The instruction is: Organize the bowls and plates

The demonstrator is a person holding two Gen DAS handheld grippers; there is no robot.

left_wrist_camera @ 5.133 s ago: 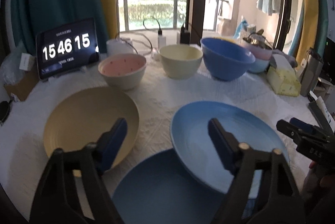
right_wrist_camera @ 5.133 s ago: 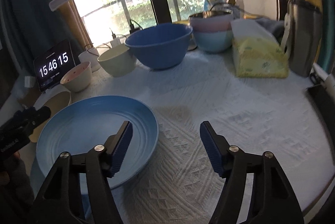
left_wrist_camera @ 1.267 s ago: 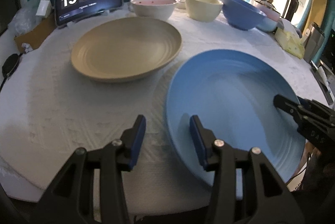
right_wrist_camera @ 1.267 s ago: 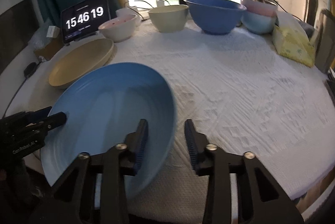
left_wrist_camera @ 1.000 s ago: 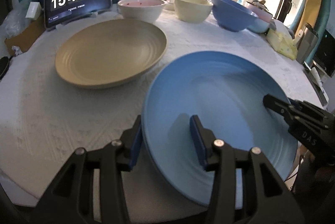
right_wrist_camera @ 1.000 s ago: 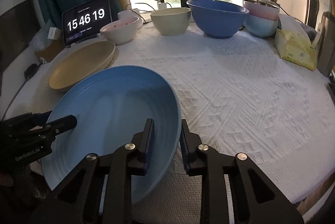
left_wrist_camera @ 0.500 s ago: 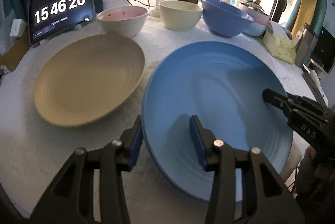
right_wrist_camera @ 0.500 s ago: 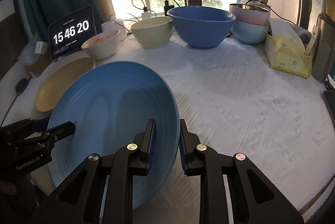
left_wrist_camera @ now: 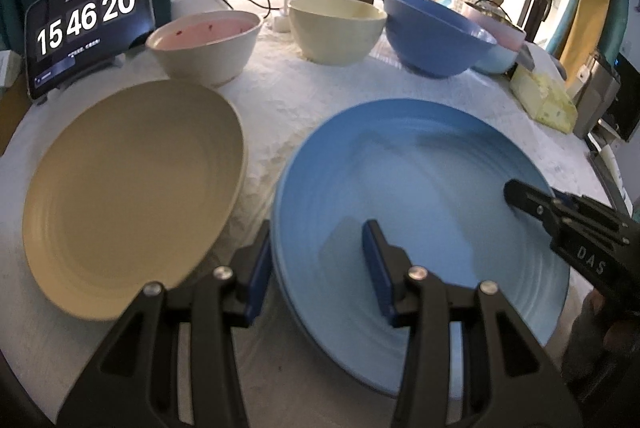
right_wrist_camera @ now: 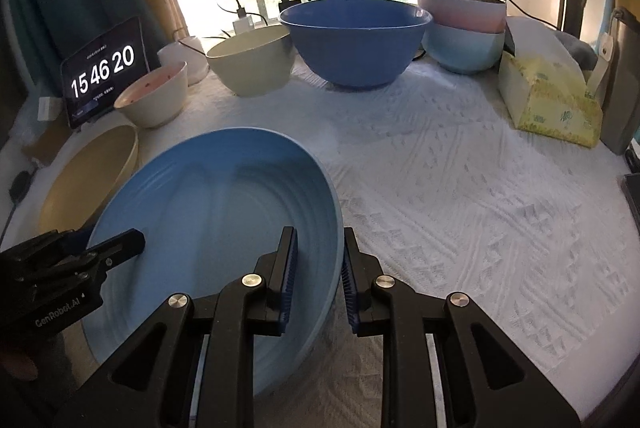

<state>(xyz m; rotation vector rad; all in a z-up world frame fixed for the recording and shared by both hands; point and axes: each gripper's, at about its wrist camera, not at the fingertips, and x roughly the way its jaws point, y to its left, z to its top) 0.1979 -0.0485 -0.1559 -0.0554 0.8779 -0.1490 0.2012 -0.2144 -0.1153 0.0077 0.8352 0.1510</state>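
I have both grippers on the blue plate [left_wrist_camera: 420,163], one on each side of it. My left gripper [left_wrist_camera: 318,264] straddles the plate's near left rim, with one pad under the outside edge and the other pad resting on the inner face, so it is clamped on the rim. My right gripper [right_wrist_camera: 318,276] does the same at the opposite rim, its jaws nearly together with the thin edge pinched between the blue pads. In the right wrist view the plate tilts, with its far rim higher than the part I grip. I think a second blue rim shows just under the plate's left edge, but I cannot tell for sure.

Taking the blue plate as my landmark: the beige plate [left_wrist_camera: 132,195] lies flat on the counter [right_wrist_camera: 460,195] just to its left, close but not touching. Beyond the blue plate, along the counter's far edge, stands a row of bowls. The pink-lined bowl [left_wrist_camera: 206,45] is farthest left, then the cream bowl [left_wrist_camera: 336,27], then the large blue bowl [right_wrist_camera: 354,39]. Right of that sits a pink bowl [right_wrist_camera: 462,9] stacked in a pale blue bowl [right_wrist_camera: 464,47]. A tablet clock [left_wrist_camera: 86,27] leans behind the beige plate, left of the pink-lined bowl. A yellow tissue pack [right_wrist_camera: 548,103] lies well off to the blue plate's right, near the stacked bowls.
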